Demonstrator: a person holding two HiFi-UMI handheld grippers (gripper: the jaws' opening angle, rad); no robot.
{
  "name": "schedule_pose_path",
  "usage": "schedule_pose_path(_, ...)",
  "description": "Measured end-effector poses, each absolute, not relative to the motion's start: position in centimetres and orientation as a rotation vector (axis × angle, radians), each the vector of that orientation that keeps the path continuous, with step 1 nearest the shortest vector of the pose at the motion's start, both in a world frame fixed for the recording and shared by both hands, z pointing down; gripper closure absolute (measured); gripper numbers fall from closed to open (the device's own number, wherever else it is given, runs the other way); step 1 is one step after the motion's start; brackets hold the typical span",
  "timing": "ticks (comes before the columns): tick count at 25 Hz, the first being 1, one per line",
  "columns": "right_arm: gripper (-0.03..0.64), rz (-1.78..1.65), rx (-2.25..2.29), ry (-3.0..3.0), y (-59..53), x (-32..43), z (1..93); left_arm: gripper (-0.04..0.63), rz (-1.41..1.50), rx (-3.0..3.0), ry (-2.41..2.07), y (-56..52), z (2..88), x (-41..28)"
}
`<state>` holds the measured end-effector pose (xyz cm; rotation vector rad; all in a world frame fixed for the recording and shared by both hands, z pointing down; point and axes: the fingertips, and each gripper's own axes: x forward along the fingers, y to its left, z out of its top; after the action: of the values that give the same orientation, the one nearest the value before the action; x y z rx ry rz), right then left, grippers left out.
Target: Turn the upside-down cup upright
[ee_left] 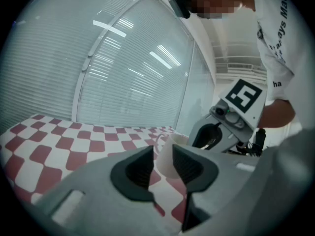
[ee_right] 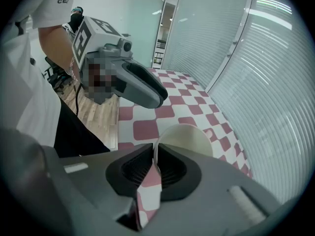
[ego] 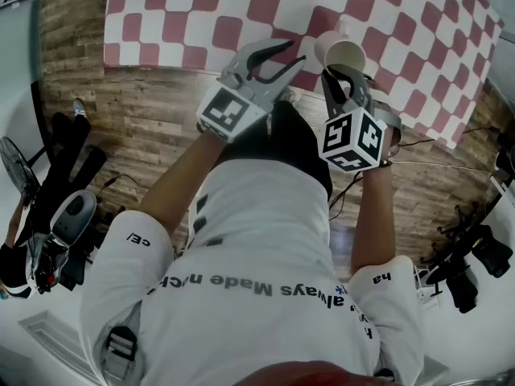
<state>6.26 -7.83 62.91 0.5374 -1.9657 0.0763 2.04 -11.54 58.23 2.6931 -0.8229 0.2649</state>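
So your right tool [ee_right: 156, 155] was clenched right on the cup [ee_right: 193, 138]. In the right gripper view, both dark pads were pinched together on the thin wall at the rim, one pad inside the mouth and one outside. In the head view the cup sat at the upper right of centre, touching the tips of that tool and just above them in the frame. It was over the near edge of the red-and-white checkered counter [ego: 201, 14].

Your left tool [ego: 299, 59] was closed too, but on nothing. Its tips pointed at the cup from the left of the frame and sat just beside it. In the left gripper view the cup only showed through the narrow slit between the pads, further out than the pads themselves, with your right tool behind it at the right.

The cup itself was a plain cream one with a smooth, pale inside. Its open mouth was turned up toward your head camera and toward the right tool's camera, so the round rim read as a clean oval. There was a thin curved bit on the cup's left side in the left gripper view, maybe a handle, but I couldn't tell for sure.
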Motion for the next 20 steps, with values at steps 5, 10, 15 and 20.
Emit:
schedule_pose_path(5, 0.586, 0.019, 0.564, -1.98, -8.2, 6.3, 58.1, 0.472, 0.189, 2.718, -0.84, -12.0, 53.8, 2.5)
schedule_pose_path(10, 0.586, -0.039, 0.589, -1.99, -8.0, 5.9, 53.0, 0.472, 0.156, 2.766, -0.842, -11.7, 49.3, 2.3)
schedule_pose_path(15, 0.586, -0.075, 0.609, -1.995, -7.7, 5.7, 48.1, 0.472, 0.115, 2.775, -0.853, -11.6, 44.7, 1.9)
schedule_pose_path(20, 0.586, -0.146, 0.651, -2.001, -7.9, 5.9, 42.7, 0.472, 0.075, 2.808, -0.846, -11.4, 40.6, 1.9)
